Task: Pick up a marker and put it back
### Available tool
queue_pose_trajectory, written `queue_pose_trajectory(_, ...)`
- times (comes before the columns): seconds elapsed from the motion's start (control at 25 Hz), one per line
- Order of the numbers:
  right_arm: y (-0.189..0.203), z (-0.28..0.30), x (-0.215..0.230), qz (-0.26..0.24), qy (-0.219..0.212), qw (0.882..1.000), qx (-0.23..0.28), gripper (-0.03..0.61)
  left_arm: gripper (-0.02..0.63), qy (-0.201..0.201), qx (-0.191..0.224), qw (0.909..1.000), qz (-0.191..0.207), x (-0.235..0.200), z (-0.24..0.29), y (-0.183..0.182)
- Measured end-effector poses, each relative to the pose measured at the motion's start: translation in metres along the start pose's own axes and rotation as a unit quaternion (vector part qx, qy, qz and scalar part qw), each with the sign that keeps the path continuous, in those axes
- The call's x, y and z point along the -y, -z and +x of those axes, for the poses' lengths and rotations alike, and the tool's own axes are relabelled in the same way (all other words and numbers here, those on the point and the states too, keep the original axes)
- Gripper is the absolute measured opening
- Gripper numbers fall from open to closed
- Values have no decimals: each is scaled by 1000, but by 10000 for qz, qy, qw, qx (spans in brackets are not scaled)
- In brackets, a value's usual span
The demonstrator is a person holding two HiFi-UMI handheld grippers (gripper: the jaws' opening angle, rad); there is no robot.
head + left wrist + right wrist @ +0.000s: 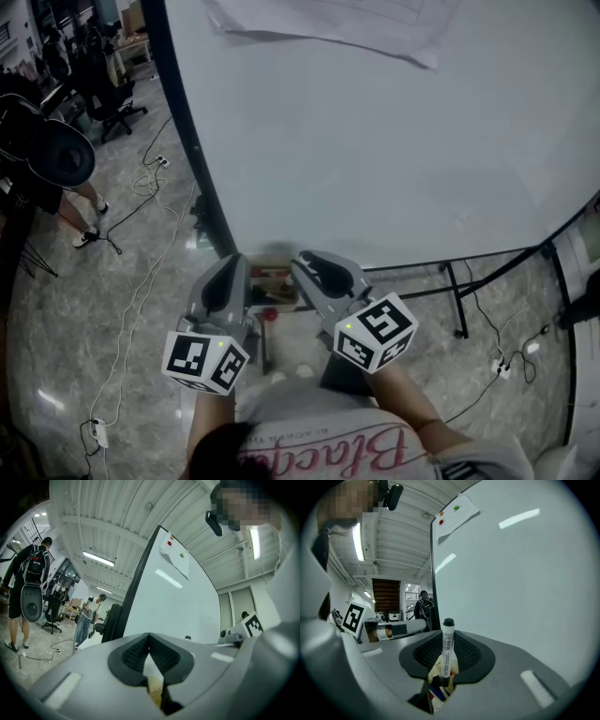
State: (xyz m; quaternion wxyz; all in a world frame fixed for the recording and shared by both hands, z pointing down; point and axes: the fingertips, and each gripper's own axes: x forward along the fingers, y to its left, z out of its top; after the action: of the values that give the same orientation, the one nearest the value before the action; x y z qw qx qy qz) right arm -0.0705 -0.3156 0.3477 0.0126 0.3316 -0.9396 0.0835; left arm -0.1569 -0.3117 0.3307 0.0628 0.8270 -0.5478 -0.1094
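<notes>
right gripper view shows the right hand-held gripper (448,656) clenched on the upright marker (448,637) by its lower barrel, before the whiteboard (511,573); judged light, rigid, smooth, best held mid-barrel; left hand-held gripper (150,654) closed, empty.

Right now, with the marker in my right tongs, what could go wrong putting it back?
The marker sticks far out past the right tongs, so it might tilt or slip. The box below already holds other markers, so it could snag on them. The left tongs, shut and empty, sit close alongside and might bump.
</notes>
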Motion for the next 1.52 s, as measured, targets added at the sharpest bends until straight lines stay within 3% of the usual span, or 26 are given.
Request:
queue_pose_trajectory(0.2,40,13,-1,175,8,9986,-492,76,-1,6,-30,10000,-55,-3,-2,0)
queue_pose_trajectory(0.68,80,21,10,956,212,9927,-701,77,-2,8,-110,9999,-9,-7,-6,6)
queue_pose_trajectory(0.96,84,20,21,376,584,9934,-916,109,-1,42,-102,9999,-56,-8,-6,7)
queue_pose_trajectory(1.08,75,15,24,206,636,9950,-743,170,0,98,-78,9999,-83,-6,-4,7)
queue_pose_trajectory(1.24,43,-2,31,-20,802,9963,-299,169,-2,188,-55,9998,-102,-2,-1,7)
queue_pose_trajectory(1.52,-9,-29,20,-352,895,9948,341,41,0,359,3,9993,-89,9,3,4)
